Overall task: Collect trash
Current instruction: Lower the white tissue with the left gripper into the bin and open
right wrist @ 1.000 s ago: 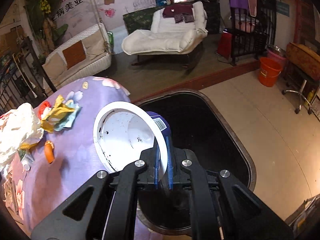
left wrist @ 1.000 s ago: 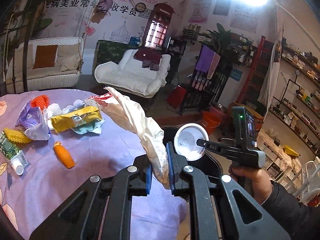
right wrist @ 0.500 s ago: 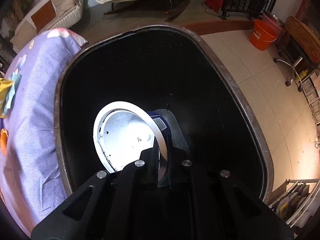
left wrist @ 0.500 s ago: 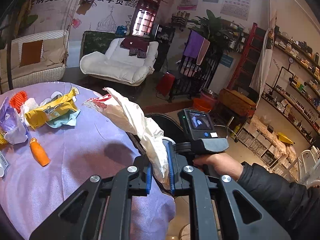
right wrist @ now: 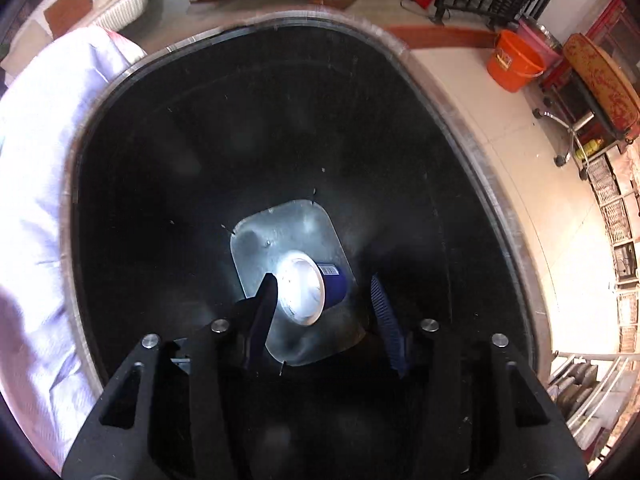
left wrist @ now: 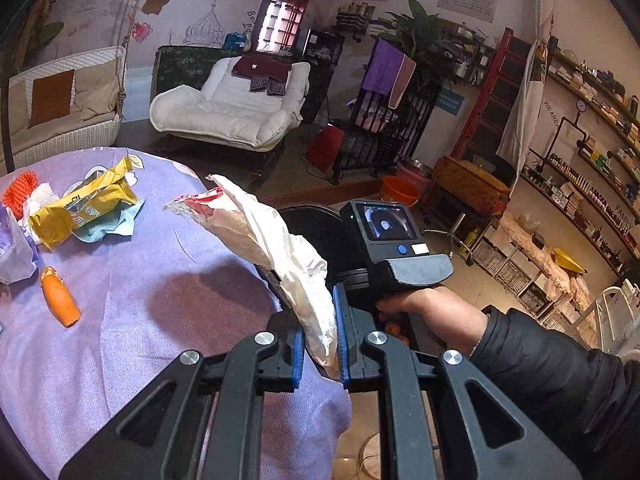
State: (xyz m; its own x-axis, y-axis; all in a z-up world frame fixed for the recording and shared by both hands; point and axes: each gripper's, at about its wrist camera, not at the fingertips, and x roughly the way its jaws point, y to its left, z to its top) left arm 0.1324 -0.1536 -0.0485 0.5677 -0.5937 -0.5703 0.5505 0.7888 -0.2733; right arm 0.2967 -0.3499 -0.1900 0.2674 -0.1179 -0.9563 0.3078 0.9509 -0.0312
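- A shop-like lounge: product shelves point(left wrist: 592, 168) line the wall to the right of the left tongs.
- Ahead of them: a white recliner point(left wrist: 236, 112), a hanging wicker seat point(left wrist: 64, 112), a wall mural point(left wrist: 160, 8) with Chinese lettering, a red phone booth point(left wrist: 286, 8).

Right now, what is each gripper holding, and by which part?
The left gripper pinches the crumpled white wrapper by its lower end. The right gripper is open and holds nothing; the cup lies in the bin.
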